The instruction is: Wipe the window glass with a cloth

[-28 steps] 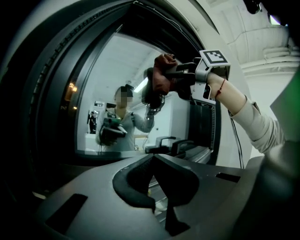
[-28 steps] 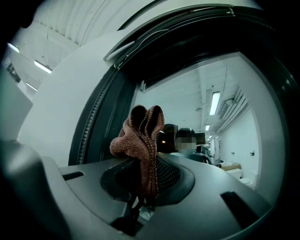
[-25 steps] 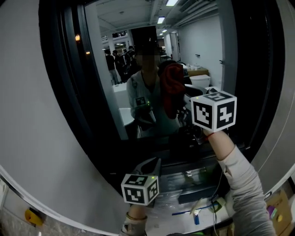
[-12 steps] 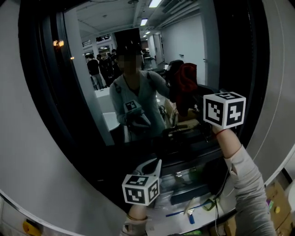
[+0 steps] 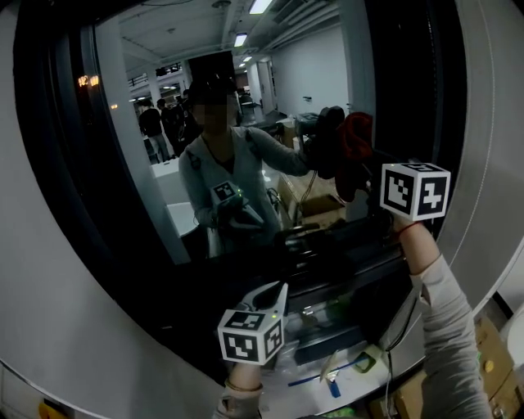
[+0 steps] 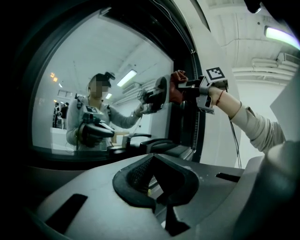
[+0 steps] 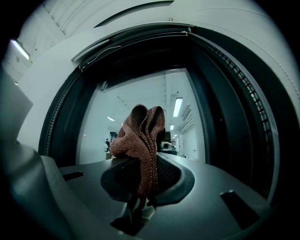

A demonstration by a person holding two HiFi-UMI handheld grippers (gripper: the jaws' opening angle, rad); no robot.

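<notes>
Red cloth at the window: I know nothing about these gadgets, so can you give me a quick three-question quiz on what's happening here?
1. Which gripper grips the red cloth? A: left gripper. B: right gripper.
2. True or false: the left gripper holds something between its jaws.
3. Fill in: in the head view, the cloth is held up near the ___ edge of the window glass.
Key: 1 B. 2 false. 3 right.

Dim interior, lit by ceiling strip lights (image 5: 260, 6) that show as glare in the window glass (image 5: 270, 106). The dark frame (image 5: 49, 164) and the lower foreground lie in shadow. Strong fisheye bending and black vignetting mark every edge. In both gripper views the nearest foreground is soft.
</notes>
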